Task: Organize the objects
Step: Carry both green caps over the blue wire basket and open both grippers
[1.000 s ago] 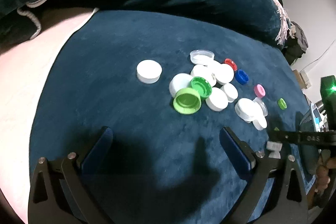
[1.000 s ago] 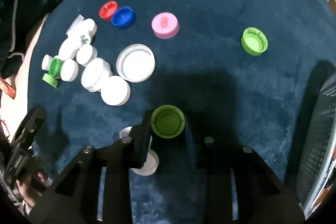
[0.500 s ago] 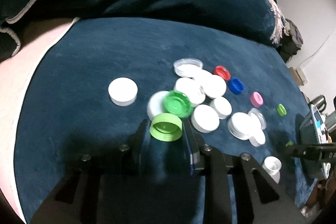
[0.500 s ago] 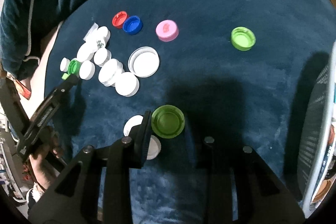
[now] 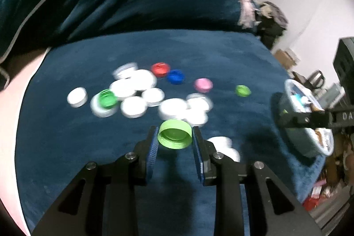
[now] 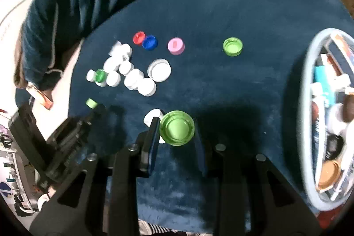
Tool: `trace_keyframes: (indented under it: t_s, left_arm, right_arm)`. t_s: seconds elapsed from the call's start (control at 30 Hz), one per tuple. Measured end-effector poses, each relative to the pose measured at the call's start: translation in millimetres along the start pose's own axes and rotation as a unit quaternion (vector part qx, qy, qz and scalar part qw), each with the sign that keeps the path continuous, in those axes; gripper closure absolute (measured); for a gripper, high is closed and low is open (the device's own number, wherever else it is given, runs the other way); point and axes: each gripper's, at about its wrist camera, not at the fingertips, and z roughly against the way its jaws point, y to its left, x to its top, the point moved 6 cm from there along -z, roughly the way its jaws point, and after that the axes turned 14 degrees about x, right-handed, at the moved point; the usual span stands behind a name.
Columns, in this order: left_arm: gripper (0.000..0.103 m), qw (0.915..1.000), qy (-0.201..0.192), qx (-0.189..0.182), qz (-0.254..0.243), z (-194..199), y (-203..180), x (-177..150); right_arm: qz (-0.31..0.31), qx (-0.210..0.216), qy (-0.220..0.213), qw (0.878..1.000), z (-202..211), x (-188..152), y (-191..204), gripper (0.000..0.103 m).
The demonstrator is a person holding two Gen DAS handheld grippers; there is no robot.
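Here the left gripper [image 5: 175,136] is clamped on a light-green bottle cap [image 5: 174,133], its blue pads pressed to the cap's sides, open side facing the camera; its jaws closed on the cap within the last second, and the cap is held above the dark blue plush blanket [image 5: 88,147]. The right gripper [image 6: 177,131] likewise grips a larger light-green cap [image 6: 177,130], hollow side up, clear of the blanket.

On the blanket beyond lies a cluster of white caps [image 6: 132,76], with a darker green cap [image 6: 100,75] resting on one at its left edge. Behind the cluster a red cap [image 6: 139,37] and a blue cap [image 6: 150,42] sit touching each other; a pink cap [image 6: 176,46] lies just to their right, and a small light-green cap [image 6: 232,46] well apart, further right. Another white cap [image 6: 152,116] lies beside the right gripper's left finger. At the right edge a round basket [image 6: 306,107] holds assorted clutter.
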Motion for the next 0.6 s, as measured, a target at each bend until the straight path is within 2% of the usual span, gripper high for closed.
trace_keyframes:
  t_s: [0.1,0.23,0.43,0.6]
  left_arm:
    - [0.073,0.9996,-0.01,-0.025,-0.012,18,-27,6]
    - [0.072,0.9971,-0.031,-0.055,-0.041,43,-70,17]
    - [0.072,0.991,-0.046,-0.093,-0.084,63,-131,25]
    - [0.072,0.9862,-0.039,-0.112,-0.116,63,-186,29]
  right_arm:
    - [-0.003,0.007,-0.021,1.0,24,-4,0,0.072]
    - [-0.009,0.011,-0.073,0.997,74,-5,-13,0.072]
    - [-0.043,-0.031,-0.162,0.985,153,-13,-70,0.072]
    - [-0.12,-0.043,-0.22,0.967,191,-21,-130,0.072]
